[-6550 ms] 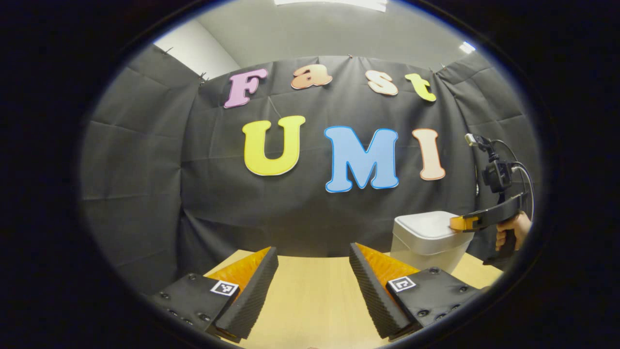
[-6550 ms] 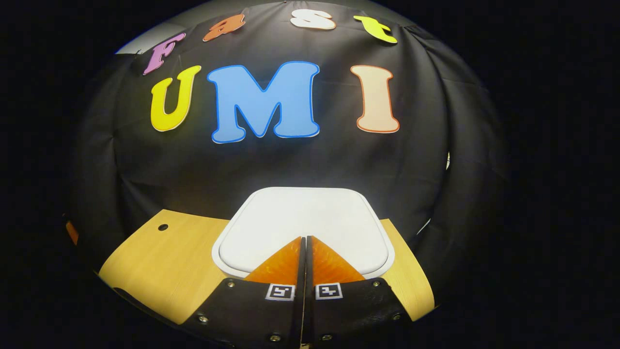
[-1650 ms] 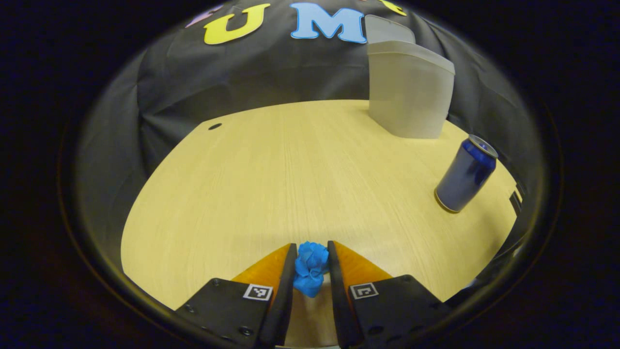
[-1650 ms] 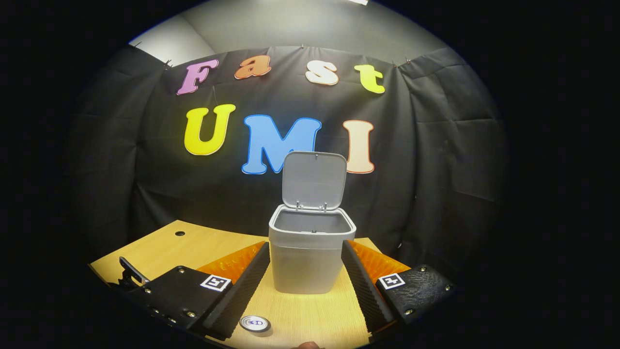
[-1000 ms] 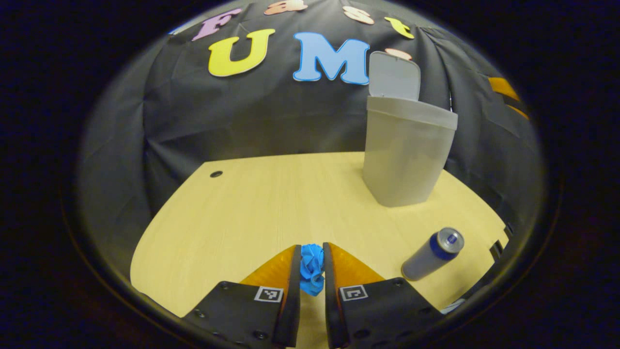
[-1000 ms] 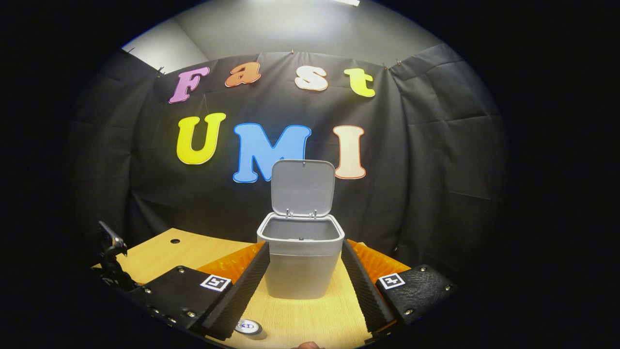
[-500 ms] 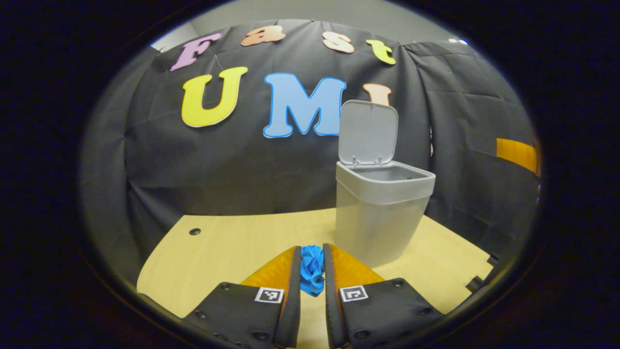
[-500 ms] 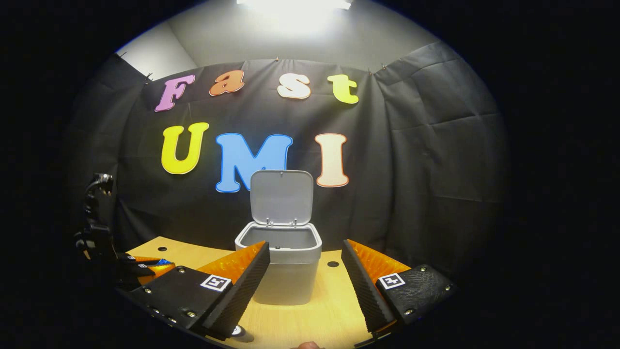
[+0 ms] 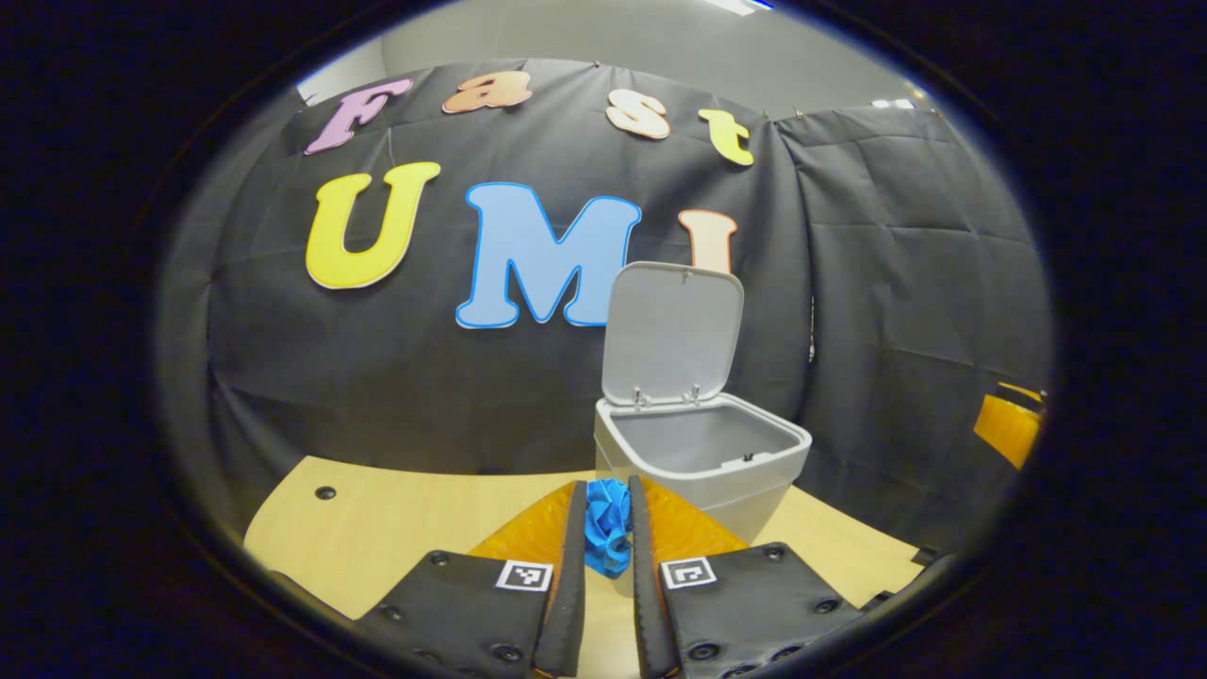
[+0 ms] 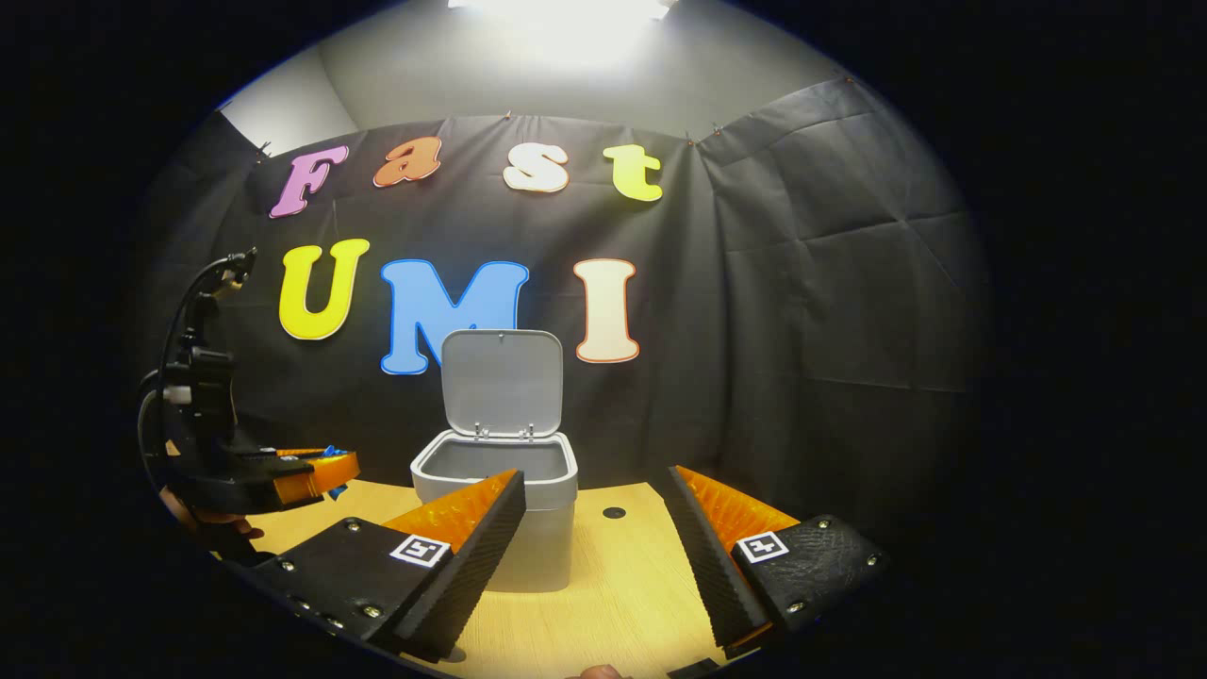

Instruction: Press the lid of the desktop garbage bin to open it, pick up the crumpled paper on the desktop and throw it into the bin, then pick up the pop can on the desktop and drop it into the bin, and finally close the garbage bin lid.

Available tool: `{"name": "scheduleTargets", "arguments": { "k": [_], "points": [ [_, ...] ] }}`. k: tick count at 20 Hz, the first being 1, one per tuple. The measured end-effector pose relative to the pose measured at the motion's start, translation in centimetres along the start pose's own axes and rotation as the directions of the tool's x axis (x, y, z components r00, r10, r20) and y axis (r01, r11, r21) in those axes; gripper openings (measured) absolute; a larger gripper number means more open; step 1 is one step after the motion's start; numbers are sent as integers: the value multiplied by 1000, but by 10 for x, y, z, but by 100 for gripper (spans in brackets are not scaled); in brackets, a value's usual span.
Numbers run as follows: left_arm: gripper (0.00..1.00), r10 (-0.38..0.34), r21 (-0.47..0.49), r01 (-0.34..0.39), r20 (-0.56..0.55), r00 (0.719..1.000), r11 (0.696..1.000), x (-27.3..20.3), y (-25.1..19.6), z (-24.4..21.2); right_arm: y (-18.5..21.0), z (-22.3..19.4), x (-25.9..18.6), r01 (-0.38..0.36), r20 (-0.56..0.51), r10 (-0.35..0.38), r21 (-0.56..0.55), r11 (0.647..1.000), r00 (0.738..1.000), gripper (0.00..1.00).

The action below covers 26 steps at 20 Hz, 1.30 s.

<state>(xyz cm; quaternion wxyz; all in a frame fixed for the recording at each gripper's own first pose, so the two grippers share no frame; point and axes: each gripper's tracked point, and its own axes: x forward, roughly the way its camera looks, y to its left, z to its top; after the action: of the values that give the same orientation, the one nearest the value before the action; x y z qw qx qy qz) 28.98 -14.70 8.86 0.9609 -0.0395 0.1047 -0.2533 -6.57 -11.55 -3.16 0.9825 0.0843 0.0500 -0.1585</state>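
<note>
R tongs [image 10: 589, 528] spread wide; bin [image 10: 497, 490] ahead, lid [image 10: 502, 382] up (L tongs [image 10: 325, 471] at left).

- Creased black cloth wall [image 10: 801, 283] hangs behind and to the right.
- A grey wall [image 10: 566, 75] rises above it, with a bright ceiling light [image 10: 556, 9].
- Pale wooden bench [image 9: 396, 509], with a small round hole [image 9: 325, 492].

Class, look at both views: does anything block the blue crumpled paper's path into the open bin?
Nothing visible does. The left tool grips the crumpled paper just short of the bin, whose lid stands upright at the back, mouth uncovered.
</note>
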Motion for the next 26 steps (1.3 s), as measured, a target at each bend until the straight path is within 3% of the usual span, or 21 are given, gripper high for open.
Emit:
{"name": "scheduleTargets", "arguments": {
  "k": [4, 5, 6, 8, 9, 14, 16, 21, 26],
  "points": [
    [30, -42, 15, 41, 24, 999, 999, 34, -22, 17, -7, -4, 1, 11, -11, -11, -3, 1000, 1000, 100],
    [29, -49, 18, 49, 28, 998, 999, 43, -26, 19, -8, -5, 0, 14, -14, -14, -3, 1000, 1000, 95],
    [29, -57, 20, 57, 28, 998, 998, 54, -33, 19, -9, -6, 0, 17, -17, -17, -2, 1000, 1000, 100],
    [28, -74, 24, 73, 27, 997, 997, 71, -43, 17, -14, -8, -1, 25, -24, -25, 1, 1000, 999, 100],
    [27, -81, 28, 80, 28, 996, 996, 80, -48, 17, -16, -9, -1, 31, -27, -31, 1, 1000, 999, 95],
    [29, -105, 48, 105, 16, 994, 993, 124, -68, 8, -27, -13, -6, 62, -45, -62, -2, 998, 997, 100],
    [26, -105, 61, 105, 12, 994, 993, 134, -71, 3, -31, -16, -9, 75, -50, -76, -7, 997, 996, 95],
    [33, -122, 68, 123, -20, 992, 990, 151, -78, -11, -34, -15, -13, 96, -54, -97, -9, 995, 994, 95],
    [54, -115, 75, 117, -27, 993, 990, 153, -75, -15, -33, -14, -17, 100, -49, -100, -14, 995, 994, 95]
  ]
}}
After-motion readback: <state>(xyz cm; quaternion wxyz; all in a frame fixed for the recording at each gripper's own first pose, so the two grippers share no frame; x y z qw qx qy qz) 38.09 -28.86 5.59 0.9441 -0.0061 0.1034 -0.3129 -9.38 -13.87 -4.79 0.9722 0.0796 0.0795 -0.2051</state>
